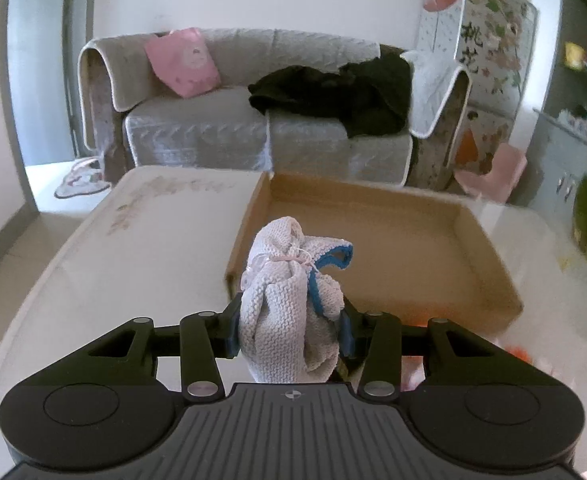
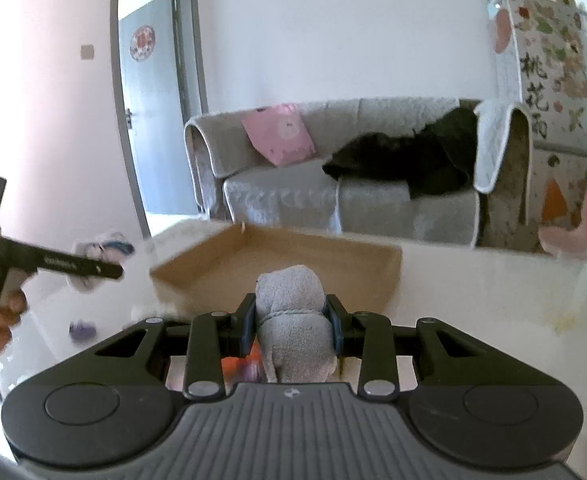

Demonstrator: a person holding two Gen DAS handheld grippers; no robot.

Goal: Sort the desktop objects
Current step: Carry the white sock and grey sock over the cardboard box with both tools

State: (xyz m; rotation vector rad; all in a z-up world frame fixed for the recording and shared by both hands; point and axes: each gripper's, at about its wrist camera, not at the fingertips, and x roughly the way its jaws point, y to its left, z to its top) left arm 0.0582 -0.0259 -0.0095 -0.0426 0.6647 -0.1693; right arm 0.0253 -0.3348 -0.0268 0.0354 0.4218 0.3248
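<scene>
We see the largest hazard at the cardboard box [image 1: 377,240], centre-right of the left wrist view: its near wall stands between each load and the floor of the box, so a low carry could catch the rim. We find the box floor bare as far as it shows. The left gripper [image 1: 291,330] pinches a white knitted bundle [image 1: 285,300] at lower centre; its loose blue-edged flap could snag. The right gripper [image 2: 291,326] pinches a grey cloth bundle [image 2: 293,320] at lower centre of its view; soft fabric could slip from the pads.
</scene>
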